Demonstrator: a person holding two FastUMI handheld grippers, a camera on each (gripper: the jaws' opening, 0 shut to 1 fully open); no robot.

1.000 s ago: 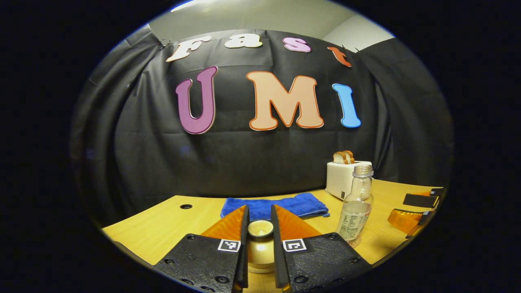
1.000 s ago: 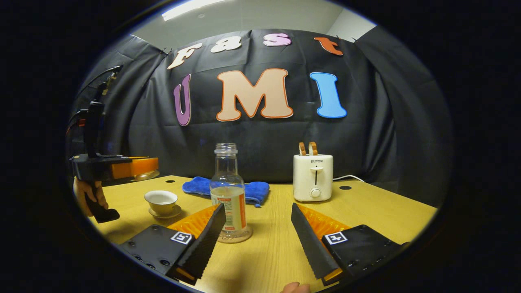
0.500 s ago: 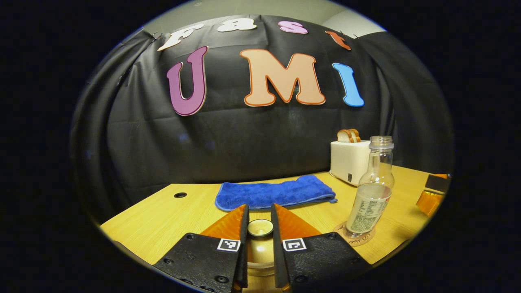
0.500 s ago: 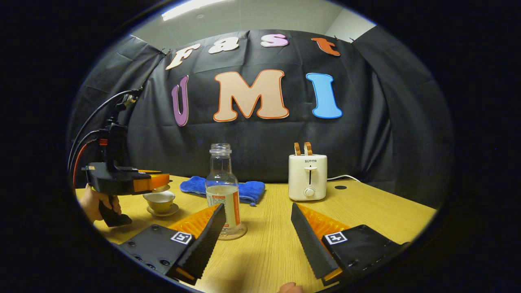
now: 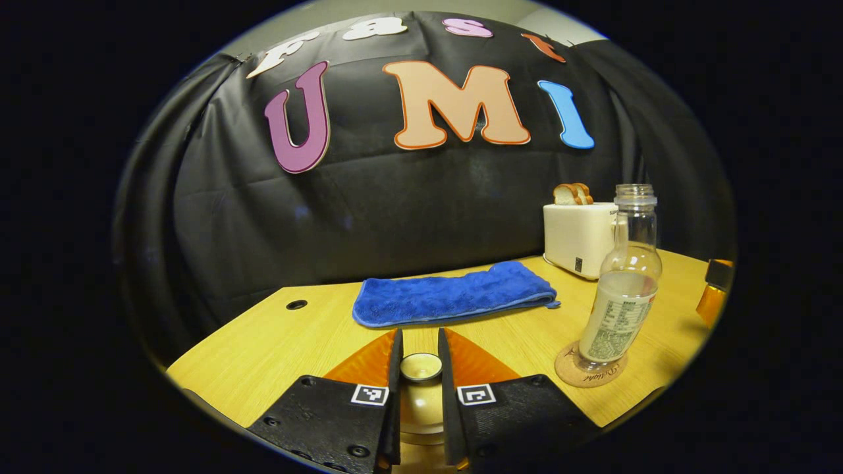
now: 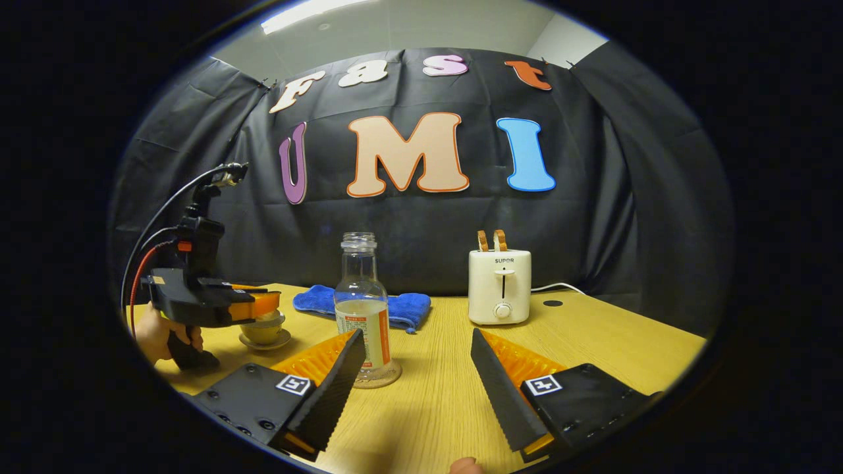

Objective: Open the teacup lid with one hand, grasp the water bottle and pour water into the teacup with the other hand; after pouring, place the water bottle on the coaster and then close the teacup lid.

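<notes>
The left gripper [image 5: 419, 352] had its two fingers drawn close together, both pressing on the knob of the teacup lid [image 5: 421, 367]. In the right gripper view the same gripper [image 6: 267, 303] held the lid directly over the teacup [image 6: 262, 332], which stood on its saucer [image 6: 266, 342] on the wooden table [image 6: 593, 342]; whether lid and cup rim touched could not be determined.

The right gripper [image 6: 418, 355] had its fingers spread wide, with nothing between them. The water bottle [image 6: 361, 309] stood upright on the coaster [image 5: 591, 374], just beyond the left finger, uncapped and partly filled.

Behind the bottle lay a folded blue cloth [image 5: 454, 299]. A white toaster [image 6: 499, 286] holding bread slices stood to the right, near the booth wall.
</notes>
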